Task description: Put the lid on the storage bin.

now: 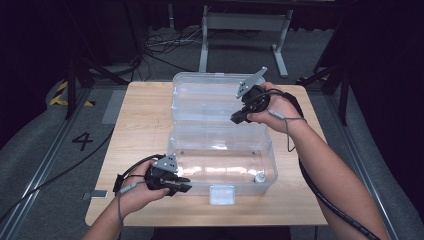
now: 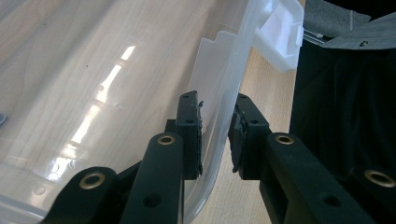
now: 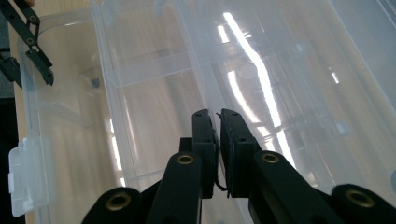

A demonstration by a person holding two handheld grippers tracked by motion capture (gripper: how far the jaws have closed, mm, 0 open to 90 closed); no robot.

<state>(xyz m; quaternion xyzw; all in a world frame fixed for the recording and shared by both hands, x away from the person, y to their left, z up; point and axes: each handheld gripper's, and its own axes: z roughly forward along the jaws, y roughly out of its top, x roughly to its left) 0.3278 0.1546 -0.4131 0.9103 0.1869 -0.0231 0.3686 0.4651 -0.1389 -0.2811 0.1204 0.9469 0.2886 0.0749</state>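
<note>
Jaws: left gripper [image 2: 215,135] parted astride box [image 1: 220,165] wall | right gripper [image 3: 218,140] nearly closed, empty, above lid [image 1: 210,95]

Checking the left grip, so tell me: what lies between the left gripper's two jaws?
The clear box's thin front wall runs up between the left gripper's jaws, in the left gripper view.

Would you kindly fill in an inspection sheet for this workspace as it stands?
Surface: wooden table, bare around the box.
Job's things: clear plastic box, lid open and lying back; white latch at front.
Clutter: small bottle-like item inside box.
Grippers: left claw open, straddling the box wall; right claw nearly closed over the lid.
Cables: one trails from each gripper; more on the floor.
Surroundings: grey floor, metal stand.
</note>
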